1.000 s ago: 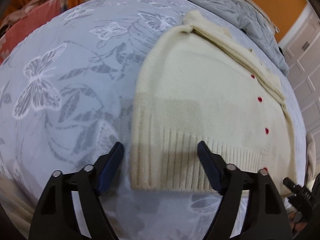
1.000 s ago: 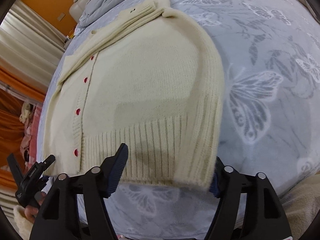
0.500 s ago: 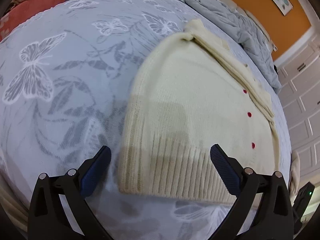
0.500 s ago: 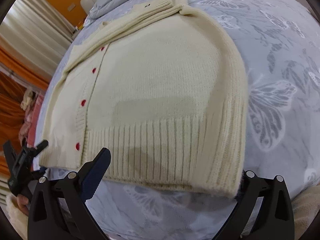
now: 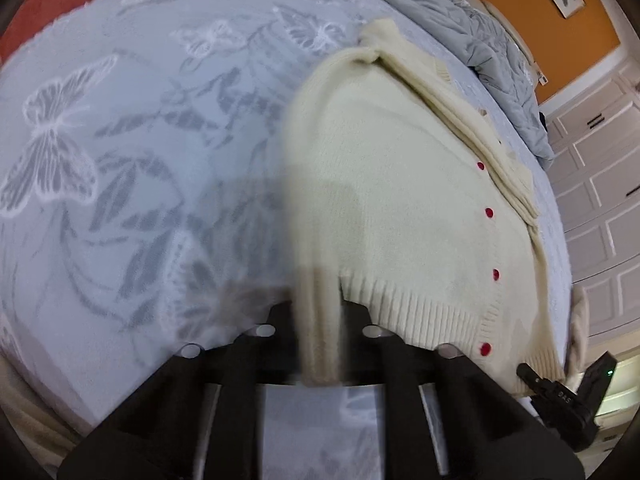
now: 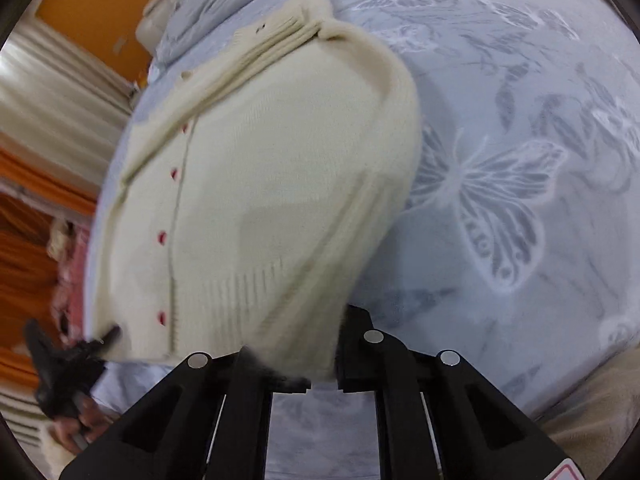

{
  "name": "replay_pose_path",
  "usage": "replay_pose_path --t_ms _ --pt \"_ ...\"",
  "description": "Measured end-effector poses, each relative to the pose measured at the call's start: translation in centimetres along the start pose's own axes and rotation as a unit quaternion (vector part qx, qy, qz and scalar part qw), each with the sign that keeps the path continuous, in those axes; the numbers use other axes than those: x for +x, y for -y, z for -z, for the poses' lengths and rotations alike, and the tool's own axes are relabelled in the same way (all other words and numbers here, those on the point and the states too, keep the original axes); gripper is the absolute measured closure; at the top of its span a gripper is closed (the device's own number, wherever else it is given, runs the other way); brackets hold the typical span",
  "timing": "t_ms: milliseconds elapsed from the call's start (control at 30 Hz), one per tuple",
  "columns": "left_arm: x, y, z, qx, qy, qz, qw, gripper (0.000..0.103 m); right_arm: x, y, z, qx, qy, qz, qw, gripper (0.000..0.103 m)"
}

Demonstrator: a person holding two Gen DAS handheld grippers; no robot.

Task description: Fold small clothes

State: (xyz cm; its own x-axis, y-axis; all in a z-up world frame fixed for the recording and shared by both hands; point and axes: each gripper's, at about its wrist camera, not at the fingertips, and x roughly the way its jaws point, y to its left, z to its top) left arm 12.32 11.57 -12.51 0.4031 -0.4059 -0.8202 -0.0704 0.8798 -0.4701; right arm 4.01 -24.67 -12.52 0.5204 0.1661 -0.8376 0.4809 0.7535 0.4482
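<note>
A cream knitted cardigan (image 5: 400, 200) with red buttons (image 5: 489, 212) lies on a pale blue bedspread with a butterfly pattern (image 5: 120, 160), one sleeve folded across its top. In the left wrist view my left gripper (image 5: 320, 332) is shut on the near left corner of the ribbed hem, and the knit bunches up between the pads. In the right wrist view the cardigan (image 6: 280, 160) fills the middle. My right gripper (image 6: 324, 356) has its jaws closing on the near right hem corner, and the fabric is pinched between them.
A grey quilt (image 5: 460, 36) lies bunched at the far end of the bed. White cupboard doors (image 5: 600, 200) stand to the right, orange curtains (image 6: 24, 240) to the left. The other gripper shows in each view's lower corner (image 5: 560, 392) (image 6: 68, 368), with a hand on it.
Both grippers went from wide open around the hem corners to closed on them. The hem corners now rise off the bedspread and bunch between the pads.
</note>
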Motion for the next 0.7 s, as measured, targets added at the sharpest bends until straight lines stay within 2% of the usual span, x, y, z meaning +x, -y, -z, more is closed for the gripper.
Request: replay_pose_path --t_ms 67,167,333,467,567,633,667,700 --pt "-1.0 -0.3 -0.1 -0.013 0.001 0.021 0.9997 0.095 -1.7 -0.4 0.0 -0.005 0.017 -0.02 1.0 0.095" --pt "-3.6 0.9 0.2 0.014 0.016 0.041 0.9989 0.095 -4.4 -1.0 0.4 -0.012 0.036 -0.047 0.998 0.096" --pt "-8.9 1.9 3.0 0.025 0.027 0.076 0.9964 0.098 -9.9 -0.9 2.0 -0.027 0.05 -0.087 0.995 0.097" --pt "-12.1 1.8 6.6 0.038 0.017 0.087 0.9954 0.103 -12.2 0.3 4.7 -0.033 0.036 -0.089 0.995 0.101" --pt "-13.2 1.4 8.3 0.042 0.005 0.083 0.9957 0.103 -12.2 1.6 6.3 -0.03 0.014 -0.072 0.997 0.102" --pt "-12.9 1.1 8.5 0.036 0.006 0.06 0.9975 0.103 -11.9 2.1 6.0 -0.018 0.003 -0.047 0.999 0.093" --pt "-12.8 0.8 8.2 0.025 0.016 0.052 0.9982 0.1 -12.0 2.0 5.5 -0.02 0.011 -0.028 0.999 0.084" --pt "-12.5 0.8 7.9 0.016 0.017 0.053 0.9983 0.08 -12.1 1.8 5.3 -0.026 0.018 -0.019 0.999 0.057"
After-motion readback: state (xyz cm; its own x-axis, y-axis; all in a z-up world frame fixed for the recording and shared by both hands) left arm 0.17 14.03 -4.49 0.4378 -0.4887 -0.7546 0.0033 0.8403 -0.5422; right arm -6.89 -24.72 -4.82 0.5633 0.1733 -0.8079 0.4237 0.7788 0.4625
